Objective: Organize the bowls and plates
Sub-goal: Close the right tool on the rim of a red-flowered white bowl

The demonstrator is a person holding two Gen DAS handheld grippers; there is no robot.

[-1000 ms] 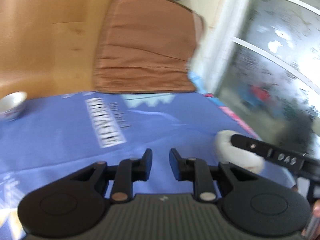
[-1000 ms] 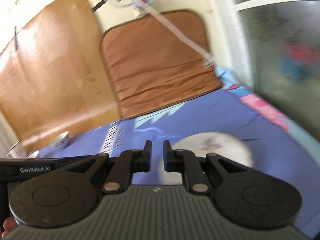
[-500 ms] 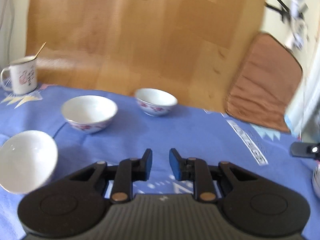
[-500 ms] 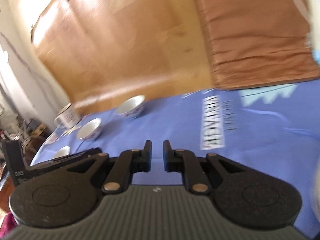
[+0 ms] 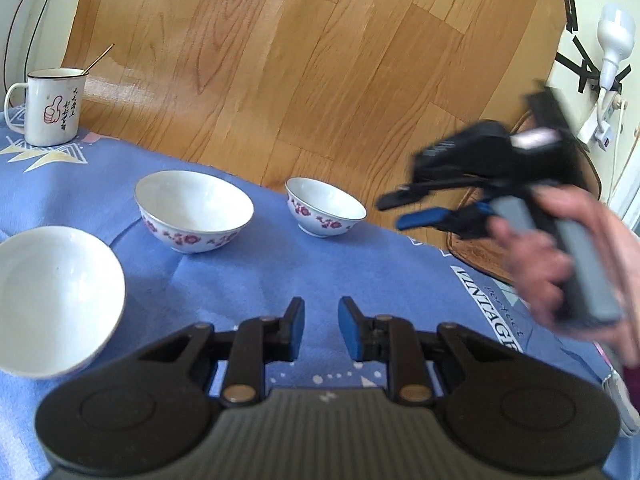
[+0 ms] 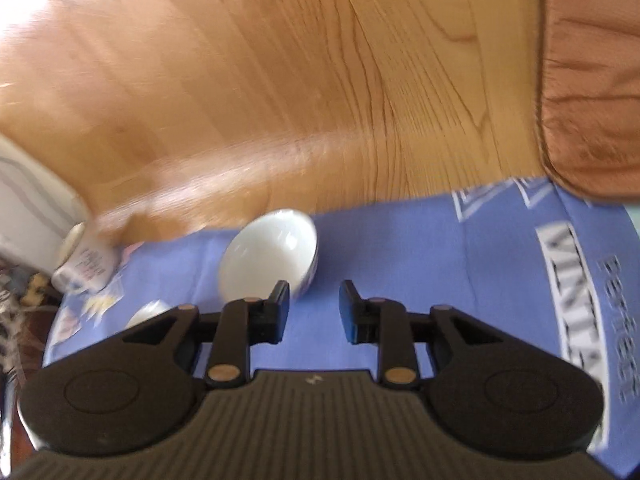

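In the left wrist view three white bowls stand on the blue cloth: a plain one [image 5: 52, 300] at the near left, a flowered one [image 5: 194, 212] in the middle and a smaller flowered one [image 5: 325, 212] behind it. My left gripper [image 5: 321, 328] is open and empty above the cloth, short of them. My right gripper [image 5: 416, 208], held in a hand, hovers open just right of the small bowl. In the right wrist view my right gripper [image 6: 313, 312] is open and empty, with a white bowl [image 6: 268, 256] just beyond its left finger.
A white enamel mug [image 5: 50, 108] with a stick in it stands at the far left of the table; it also shows blurred in the right wrist view [image 6: 86, 264]. A wood-grain board [image 5: 320, 60] backs the table. A brown cushion [image 6: 592, 80] leans at the right.
Both grippers have swung left from the cushion and the plate to the bowls. The right gripper has opened wider and come close to the small bowl.
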